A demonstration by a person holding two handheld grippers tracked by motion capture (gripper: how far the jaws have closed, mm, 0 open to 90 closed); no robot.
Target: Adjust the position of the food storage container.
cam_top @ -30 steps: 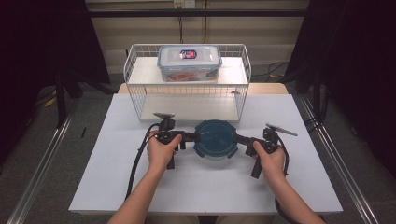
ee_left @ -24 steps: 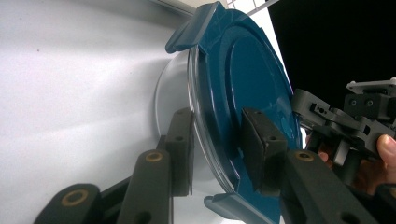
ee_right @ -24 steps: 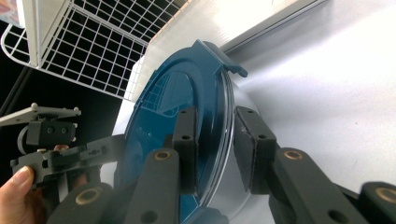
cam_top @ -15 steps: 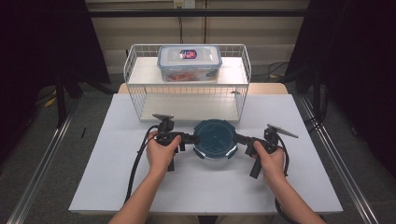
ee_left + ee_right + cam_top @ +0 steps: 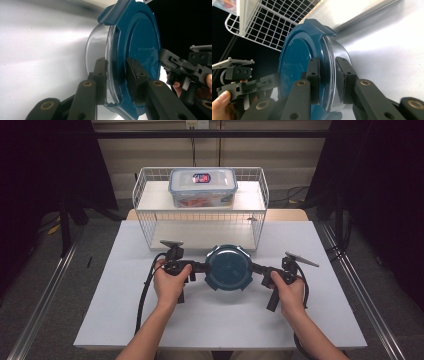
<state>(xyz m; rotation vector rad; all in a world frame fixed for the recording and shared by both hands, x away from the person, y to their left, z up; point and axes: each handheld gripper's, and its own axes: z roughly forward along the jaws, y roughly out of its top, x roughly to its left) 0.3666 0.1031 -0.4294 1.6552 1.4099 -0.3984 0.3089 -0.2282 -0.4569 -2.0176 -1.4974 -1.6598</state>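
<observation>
Between your two claws sits a round container (image 5: 228,268) with a smooth, glossy dark blue plastic lid and a clear, see-through body, resting on the matte white surface (image 5: 125,320). Your left claw (image 5: 199,267) grips it from the left side: in the left gripper view the two flat black pads (image 5: 133,75) straddle the lid's rim, one on the blue top face and one against the clear wall under the lip, and its jaws have just been closing onto that edge. Your right claw (image 5: 258,269) does the same from the opposite side; in the right gripper view its blocky black fingers (image 5: 313,75) pinch the rim, with the blue disc on one side and the transparent bowl on the other. The lid carries a squared tab (image 5: 322,27) jutting out from its edge, away from your right claw's tips. Just beyond both claws stands a white wire basket (image 5: 145,195), a rectangular grid of thin rods, and on its upper shelf, well apart from your claws, rests a rectangular clear box (image 5: 202,187) with rounded corners and a clip-on lid.
</observation>
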